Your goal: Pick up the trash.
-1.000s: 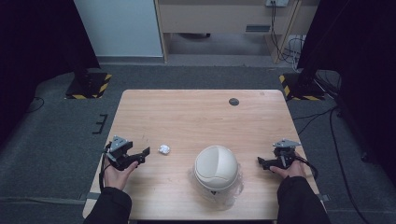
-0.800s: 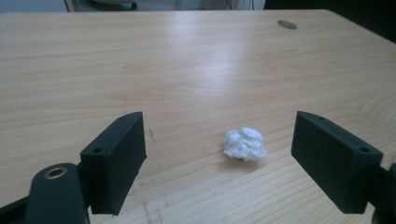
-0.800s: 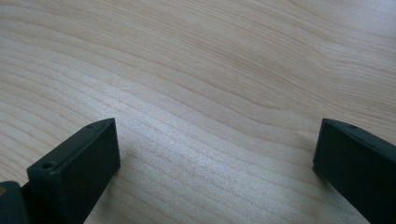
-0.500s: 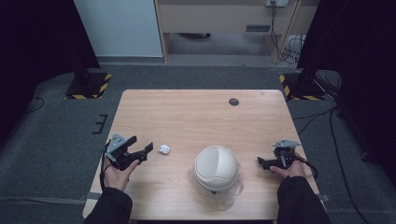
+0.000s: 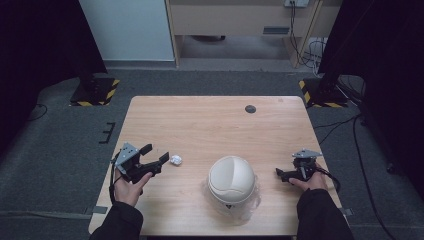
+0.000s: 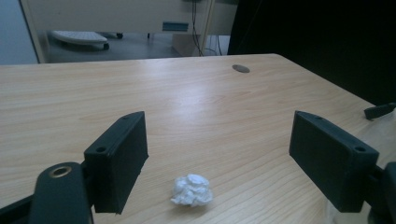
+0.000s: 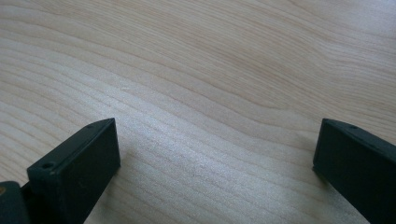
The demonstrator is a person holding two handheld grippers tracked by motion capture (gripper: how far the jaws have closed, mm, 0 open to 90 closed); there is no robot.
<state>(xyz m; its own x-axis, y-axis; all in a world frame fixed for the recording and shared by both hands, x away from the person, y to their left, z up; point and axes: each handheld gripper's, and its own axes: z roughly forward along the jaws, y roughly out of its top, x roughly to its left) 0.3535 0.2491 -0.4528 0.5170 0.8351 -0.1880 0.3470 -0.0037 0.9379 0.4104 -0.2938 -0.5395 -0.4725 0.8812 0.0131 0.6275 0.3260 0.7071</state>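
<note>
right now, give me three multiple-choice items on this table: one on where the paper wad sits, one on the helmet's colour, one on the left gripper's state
1. Where does the crumpled paper wad lie?
A. on the helmet
B. on the table just ahead of the left gripper's open jaws
C. beside the right gripper

2. What colour is the helmet?
A. off-white
B. red
C. black

3. In what state is the left gripper?
A. shut on the wad
B. shut on nothing
C. open, holding nothing

Answers:
1 B: the left gripper view has the wad on the wooden table between and just beyond the two jaws.
2 A: the high view shows a pale cream shell.
3 C: both jaws stand wide apart with the wad untouched between them.
</note>
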